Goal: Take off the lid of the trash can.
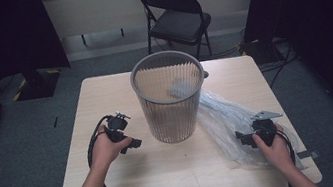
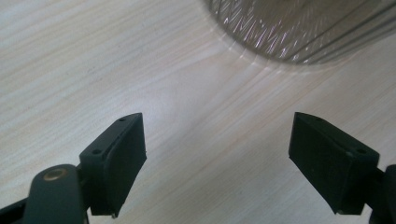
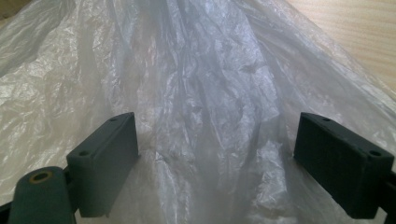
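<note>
From the high view, a grey ribbed plastic wastebasket (image 1: 170, 95) stands upright near the middle of the pale wooden worktop (image 1: 132, 180), and a crumpled clear plastic bag (image 1: 224, 119) lies flat to its right, its upper end touching the basket's side. The left gripper (image 1: 131, 143) hangs just beside the basket's left wall without touching it; the right gripper (image 1: 243, 138) sits over the lower end of the bag, near the worktop's right edge. A black folding chair (image 1: 178, 18) stands on the carpet beyond the worktop.

In the left gripper view, the jaws stand spread wide with nothing between them but bare wood, and the basket's ribbed base (image 2: 303, 28) curves across the top of the frame, a little apart from the tips.

In the right gripper view, the jaws are likewise spread wide, with the wrinkled film of the bag (image 3: 201, 107) running up between and beyond them (the pads do not press on it, as far as can be seen).

By the look of it, the work is lining the basket with the bag, and the step in hand is the first pick-up of the film. The next move likely calls for the right gripper to close on a fold of the film, pinching enough layers that it does not slip, while the left gripper steadies the basket or comes across to help open the bag's mouth.
</note>
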`<state>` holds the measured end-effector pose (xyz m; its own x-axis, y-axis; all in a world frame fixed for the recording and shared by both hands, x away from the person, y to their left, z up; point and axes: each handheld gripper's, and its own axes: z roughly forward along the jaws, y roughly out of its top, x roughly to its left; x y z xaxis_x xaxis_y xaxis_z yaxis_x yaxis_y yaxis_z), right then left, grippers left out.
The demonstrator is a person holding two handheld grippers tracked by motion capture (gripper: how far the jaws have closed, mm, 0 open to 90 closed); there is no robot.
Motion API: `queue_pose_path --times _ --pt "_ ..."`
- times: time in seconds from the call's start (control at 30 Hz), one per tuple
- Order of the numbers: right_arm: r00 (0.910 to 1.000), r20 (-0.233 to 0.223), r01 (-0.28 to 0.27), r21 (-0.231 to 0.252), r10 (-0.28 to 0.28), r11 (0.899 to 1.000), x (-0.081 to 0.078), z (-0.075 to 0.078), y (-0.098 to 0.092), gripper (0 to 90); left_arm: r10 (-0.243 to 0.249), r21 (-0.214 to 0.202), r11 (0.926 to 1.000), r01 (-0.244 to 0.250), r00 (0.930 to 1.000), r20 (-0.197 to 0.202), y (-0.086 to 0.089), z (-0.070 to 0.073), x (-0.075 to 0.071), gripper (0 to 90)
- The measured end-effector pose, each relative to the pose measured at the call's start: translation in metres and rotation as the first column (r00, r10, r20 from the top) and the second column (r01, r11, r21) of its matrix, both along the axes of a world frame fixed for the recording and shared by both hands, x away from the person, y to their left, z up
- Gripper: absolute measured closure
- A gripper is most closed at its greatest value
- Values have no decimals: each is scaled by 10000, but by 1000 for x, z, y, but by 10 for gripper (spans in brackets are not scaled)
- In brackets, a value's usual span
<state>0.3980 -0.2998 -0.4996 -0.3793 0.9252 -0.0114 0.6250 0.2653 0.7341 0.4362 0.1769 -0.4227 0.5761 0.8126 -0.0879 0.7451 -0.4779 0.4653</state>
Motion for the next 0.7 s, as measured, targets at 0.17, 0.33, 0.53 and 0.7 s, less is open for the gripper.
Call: queue_pose_path --times 0.17,0.33,0.53,0.7 --pt "10000 -28 17 44 -17 10000 -1 0 0 128 73 -90 9999 -75 9998 -157 -2 10 5 190" --pt "10000 -33 3 43 -3 10000 -1 0 0 129 180 -16 9998 -180 9997 -183 -3 25 9 190" --pt "10000 -23 2 28 -2 10000 -2 0 1 129 319 -99 9994 -320 9994 -111 -3 44 14 190" --pt "10000 -14 -11 19 11 10000 -2 0 1 128 352 37 9994 -352 9994 -36 -2 55 16 190"
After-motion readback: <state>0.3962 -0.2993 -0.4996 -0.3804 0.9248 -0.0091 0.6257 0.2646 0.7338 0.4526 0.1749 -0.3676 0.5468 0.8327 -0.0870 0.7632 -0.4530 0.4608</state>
